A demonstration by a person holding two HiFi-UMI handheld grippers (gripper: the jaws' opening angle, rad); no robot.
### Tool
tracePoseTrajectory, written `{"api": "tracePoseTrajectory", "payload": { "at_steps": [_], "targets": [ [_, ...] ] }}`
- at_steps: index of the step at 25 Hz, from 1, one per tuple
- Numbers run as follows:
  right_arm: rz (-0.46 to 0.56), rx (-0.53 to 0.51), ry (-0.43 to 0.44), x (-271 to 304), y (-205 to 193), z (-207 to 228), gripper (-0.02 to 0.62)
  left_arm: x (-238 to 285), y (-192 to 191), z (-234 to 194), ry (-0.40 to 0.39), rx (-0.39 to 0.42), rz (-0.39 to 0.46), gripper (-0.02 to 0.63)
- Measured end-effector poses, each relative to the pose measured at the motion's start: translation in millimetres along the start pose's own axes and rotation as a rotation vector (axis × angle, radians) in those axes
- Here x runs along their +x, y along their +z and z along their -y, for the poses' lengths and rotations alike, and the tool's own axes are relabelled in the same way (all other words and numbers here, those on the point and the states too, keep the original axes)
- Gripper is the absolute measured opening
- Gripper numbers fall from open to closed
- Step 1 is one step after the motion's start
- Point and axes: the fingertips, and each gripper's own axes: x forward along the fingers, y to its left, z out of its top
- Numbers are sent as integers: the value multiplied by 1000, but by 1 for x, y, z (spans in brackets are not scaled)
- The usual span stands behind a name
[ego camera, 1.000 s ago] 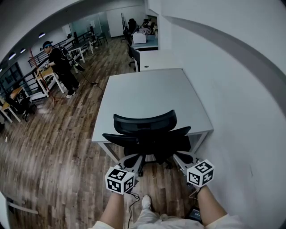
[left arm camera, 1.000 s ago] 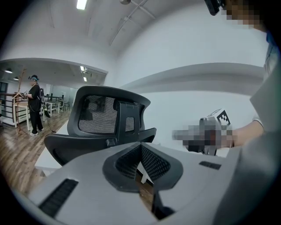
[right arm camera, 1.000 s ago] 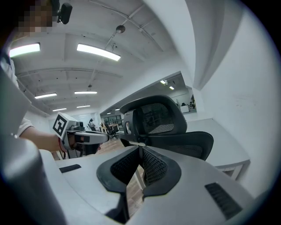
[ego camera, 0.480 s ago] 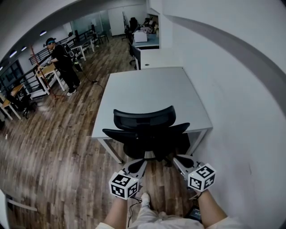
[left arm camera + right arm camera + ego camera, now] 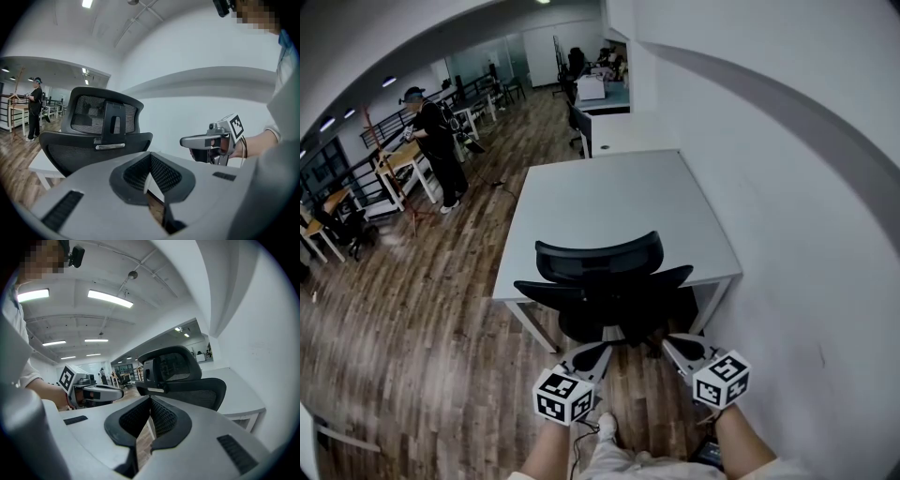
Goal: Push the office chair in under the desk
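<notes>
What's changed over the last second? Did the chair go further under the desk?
The left gripper and right gripper drew back slightly from the black mesh office chair; the right's jaws just closed fully on nothing. Chair, white desk and shut left jaws stayed as they were.

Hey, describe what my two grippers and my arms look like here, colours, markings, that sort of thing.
The left gripper and right gripper have pale grey bodies with black ribbed pads inside the jaws. Each carries a white cube printed with black square markers. A thin dark cable trails under the left one. The sleeves are light-coloured and short.
</notes>
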Motion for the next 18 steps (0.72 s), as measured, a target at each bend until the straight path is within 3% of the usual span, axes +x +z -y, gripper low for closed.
{"api": "tracePoseTrajectory", "payload": {
  "at_steps": [18],
  "targets": [
    [5,6,5,6,5,4,34,8,7,3,-32,-5,4,2]
  ]
}}
